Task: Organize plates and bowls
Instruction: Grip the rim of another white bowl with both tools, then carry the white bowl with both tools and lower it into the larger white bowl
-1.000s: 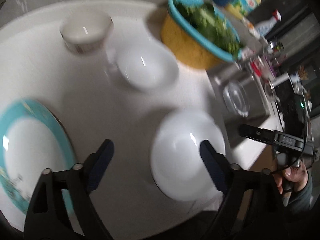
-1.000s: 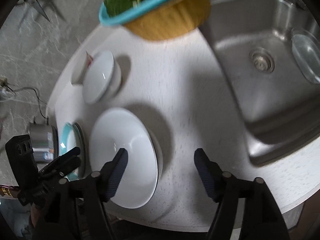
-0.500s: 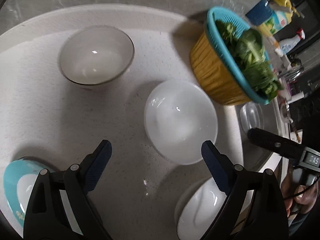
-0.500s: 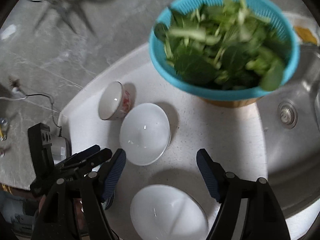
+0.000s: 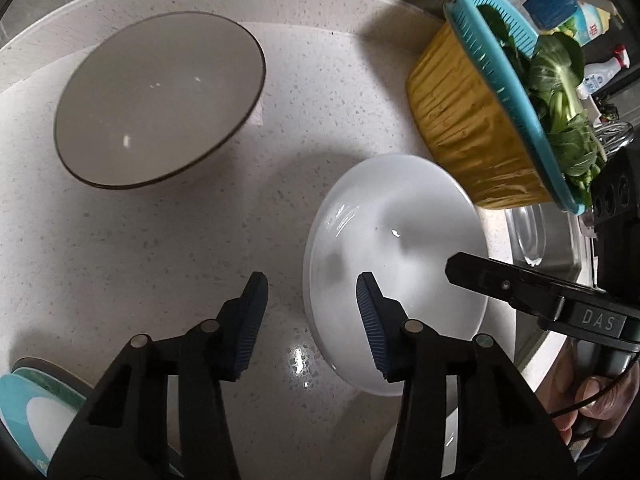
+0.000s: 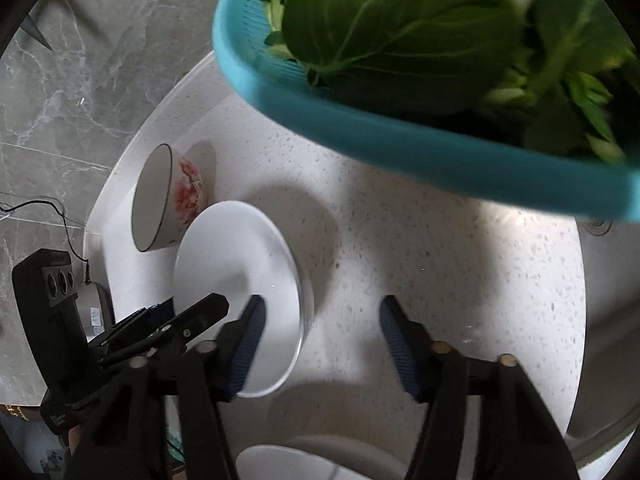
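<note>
A white bowl sits on the speckled counter beside the colander. My left gripper straddles its left rim, with one pad inside and one outside. The jaws are closing and neither pad touches the rim. My right gripper straddles the opposite rim of the same bowl. Its jaws are also closing, with a gap left on both sides. A dark-rimmed bowl with red flowers on its side stands just behind. A second white bowl and a teal-rimmed plate lie nearer me.
A teal colander of greens in a yellow basin stands close behind the white bowl and overhangs the right wrist view. The steel sink lies to the right with a glass bowl in it. Bottles stand at the far right.
Both grippers moved forward and down, from the nearer white bowl to the one by the colander. Both pairs of jaws have narrowed around its rim.
</note>
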Available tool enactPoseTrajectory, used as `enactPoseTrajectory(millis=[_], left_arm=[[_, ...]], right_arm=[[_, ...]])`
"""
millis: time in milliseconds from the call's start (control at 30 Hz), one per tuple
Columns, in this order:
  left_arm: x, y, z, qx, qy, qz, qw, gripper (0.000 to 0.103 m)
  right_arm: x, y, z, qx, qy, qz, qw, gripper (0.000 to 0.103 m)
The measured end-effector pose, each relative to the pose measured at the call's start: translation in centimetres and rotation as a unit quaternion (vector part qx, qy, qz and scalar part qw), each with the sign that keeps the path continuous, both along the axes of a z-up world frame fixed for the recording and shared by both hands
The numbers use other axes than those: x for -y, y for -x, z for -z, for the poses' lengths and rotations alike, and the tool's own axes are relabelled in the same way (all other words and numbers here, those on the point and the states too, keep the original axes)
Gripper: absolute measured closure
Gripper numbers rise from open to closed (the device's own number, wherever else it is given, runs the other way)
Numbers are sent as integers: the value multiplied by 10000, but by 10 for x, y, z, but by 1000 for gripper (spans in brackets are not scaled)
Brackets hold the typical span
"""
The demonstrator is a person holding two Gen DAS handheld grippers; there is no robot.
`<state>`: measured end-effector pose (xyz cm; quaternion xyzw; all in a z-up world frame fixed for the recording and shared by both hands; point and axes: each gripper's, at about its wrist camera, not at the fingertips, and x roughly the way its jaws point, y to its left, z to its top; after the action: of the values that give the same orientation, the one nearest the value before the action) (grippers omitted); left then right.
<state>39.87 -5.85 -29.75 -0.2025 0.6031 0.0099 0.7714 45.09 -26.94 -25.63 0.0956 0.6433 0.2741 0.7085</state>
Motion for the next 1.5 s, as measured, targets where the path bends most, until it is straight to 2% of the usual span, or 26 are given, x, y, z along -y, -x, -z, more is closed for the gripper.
enactPoseTrajectory(millis=[33,67,100,133,200,267,367,567,767,967,1133,1367,1500], left_arm=[[0,0,2,-9,4,-10,10000,60],[0,-1,5,-21,18,-21,10000,60],[0,-2,7,-27,28,-28,10000,64],[1,-3,10,-37,42,-26,10000,70],[1,-4,14,-40,90,-35,9999,75],[3,-6,17,1,179,-7,9998,81],[8,-11,18,33,192,115,9997,89],[13,-11,4,105,113,183,9997,89],[21,-1,-28,313,119,267,9991,89],[47,25,-64,512,191,539,9971,89],[78,61,-79,566,279,803,9948,89],[117,109,-65,282,396,1082,9929,89],[129,124,-45,45,361,1160,9926,89]], right_arm=[[-1,0,1,-7,-1,-16,10000,51],[-3,1,2,2,7,-32,10000,56],[-5,1,3,12,27,-69,10000,64],[-7,1,5,5,34,-88,10000,68],[-9,1,8,-24,50,-115,9999,83],[-12,2,8,8,-9,-175,9998,92],[-17,5,4,131,27,-222,9997,92],[-12,8,-1,190,-50,-167,9997,93],[-1,15,-23,329,-156,-140,9992,93],[27,40,-55,465,-263,-126,9985,93],[57,74,-69,518,-241,-114,9983,92],[80,118,-59,296,-105,-14,9995,92],[96,138,-42,110,-13,-2,9999,92]])
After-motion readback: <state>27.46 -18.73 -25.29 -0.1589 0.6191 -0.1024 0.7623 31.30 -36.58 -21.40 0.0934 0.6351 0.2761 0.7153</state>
